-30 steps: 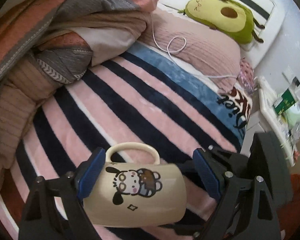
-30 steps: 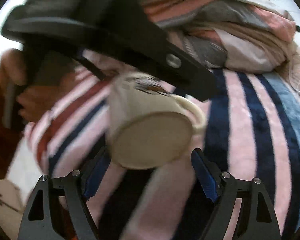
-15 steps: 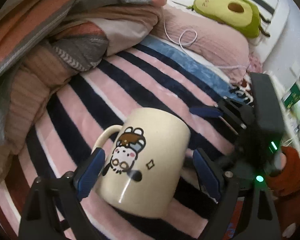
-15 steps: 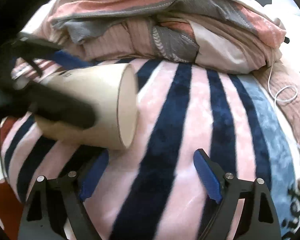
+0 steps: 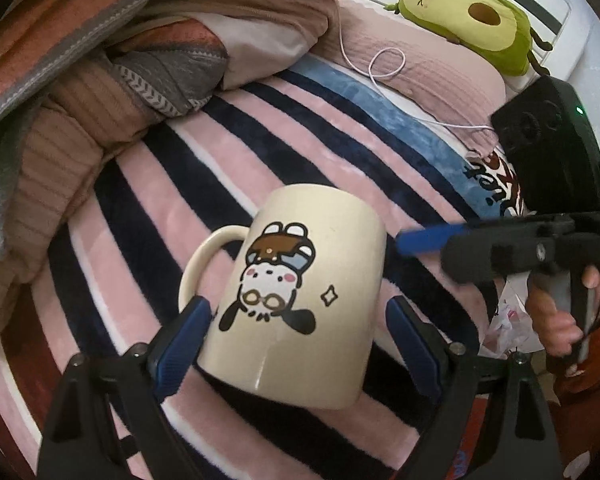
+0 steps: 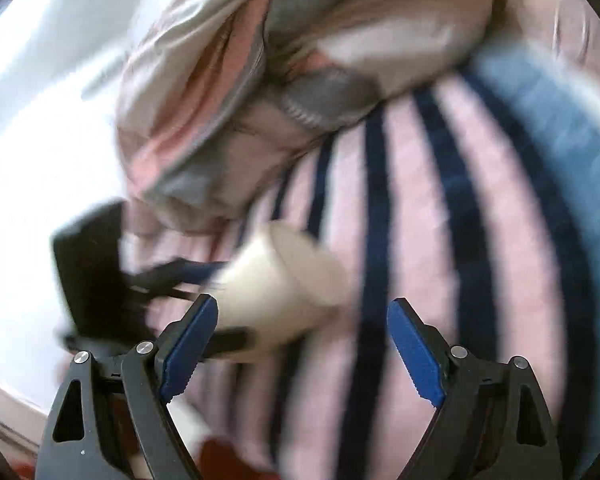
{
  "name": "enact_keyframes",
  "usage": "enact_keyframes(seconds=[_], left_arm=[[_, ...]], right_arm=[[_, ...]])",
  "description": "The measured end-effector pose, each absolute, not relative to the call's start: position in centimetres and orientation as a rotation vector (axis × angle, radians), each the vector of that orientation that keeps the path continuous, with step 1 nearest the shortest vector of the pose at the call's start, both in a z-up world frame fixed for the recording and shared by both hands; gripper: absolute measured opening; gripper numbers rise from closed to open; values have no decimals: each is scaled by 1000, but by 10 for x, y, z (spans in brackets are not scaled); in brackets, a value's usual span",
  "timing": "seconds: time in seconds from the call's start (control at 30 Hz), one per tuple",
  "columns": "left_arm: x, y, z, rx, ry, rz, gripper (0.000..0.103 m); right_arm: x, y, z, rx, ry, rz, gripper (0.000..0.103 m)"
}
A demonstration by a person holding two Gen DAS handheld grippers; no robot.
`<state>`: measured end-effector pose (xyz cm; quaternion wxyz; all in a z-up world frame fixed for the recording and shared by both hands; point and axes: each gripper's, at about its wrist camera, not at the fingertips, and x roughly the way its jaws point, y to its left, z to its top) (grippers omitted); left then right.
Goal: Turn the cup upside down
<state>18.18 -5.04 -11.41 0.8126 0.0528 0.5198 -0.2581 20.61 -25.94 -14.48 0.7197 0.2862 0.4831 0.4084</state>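
Note:
A cream cup [image 5: 300, 292] with a cartoon dog print sits between the blue pads of my left gripper [image 5: 298, 340]. The print is upside down, the cup's base points up and away, and its handle [image 5: 204, 264] sticks out to the left. The left gripper's jaws stand wide, and the right pad looks clear of the cup. The cup is just above or on the striped blanket [image 5: 172, 184]. My right gripper [image 6: 300, 340] is open and empty. The right wrist view is blurred; it shows the cup [image 6: 284, 280] and the left gripper [image 6: 96, 280] at lower left.
A pile of folded blankets [image 5: 100, 60] lies at the back left. A pink pillow with a white cable [image 5: 384, 64] and an avocado plush [image 5: 472, 20] lie at the back right. The right gripper body [image 5: 540, 248] and the hand holding it are at the right edge.
The cup has turned from lying on its side to base-up, print inverted. The right gripper has pulled back to the right, away from the cup.

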Motion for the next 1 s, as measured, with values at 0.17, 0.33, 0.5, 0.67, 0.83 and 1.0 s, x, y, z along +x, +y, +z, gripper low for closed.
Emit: enact_keyframes(seconds=[0.17, 0.33, 0.5, 0.67, 0.83, 1.0], left_arm=[[190, -52, -122, 72, 1115, -547, 87], [195, -48, -127, 20, 1104, -535, 87], [193, -50, -128, 0, 1079, -544, 87], [192, -45, -124, -73, 1054, -557, 87], [181, -43, -116, -90, 982, -582, 85], [161, -38, -109, -127, 880, -634, 85]], right_arm=[[212, -229, -169, 734, 1219, 888, 85], [220, -217, -175, 799, 1243, 790, 86], [235, -200, -175, 781, 1249, 729, 88], [243, -193, -170, 726, 1213, 683, 87], [230, -183, -141, 460, 1056, 711, 86], [194, -177, -111, 184, 846, 776, 83]])
